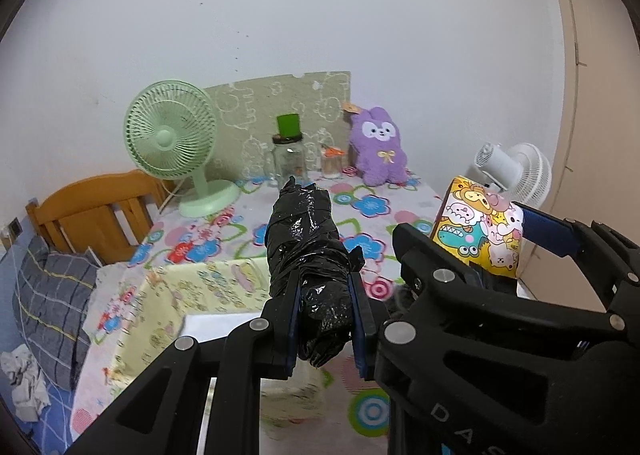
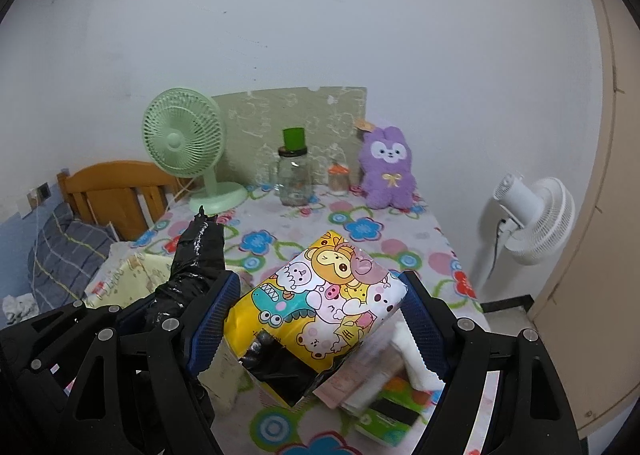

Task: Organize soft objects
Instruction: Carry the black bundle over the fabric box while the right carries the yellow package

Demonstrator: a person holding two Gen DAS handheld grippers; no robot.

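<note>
Soft things are held in both tongs above the desk with the flower-print cloth (image 2: 360, 229): the left tongs (image 1: 324, 325) pinch a long bundle wrapped in crinkled black plastic film (image 1: 306, 251), its lower part squeezed between the two blue pads while the rest sticks up and away, tilted slightly left. The right tongs (image 2: 316, 319) clamp a yellow soft pack printed with cartoon animals (image 2: 320, 301) — the pads press on its two sides and the pack hangs clear of the desk, its torn lower end showing black inside. In the right wrist view the black bundle sits just left of the yellow pack, close beside it. Under the right tongs lie a white soft item (image 2: 412, 355) and a few flat packets, one green (image 2: 380, 421), too blurred to tell apart. Below the left tongs stands a pale yellow fabric box with small prints (image 1: 192, 287). At the far edge of the desk stand a mint-green desk fan (image 1: 172, 139), a clear glass jar with a green lid (image 1: 289, 153) and a purple plush rabbit (image 1: 378, 147) leaning upright against the wall — a white fan (image 2: 536, 219) stands off to the right, beside the desk.
</note>
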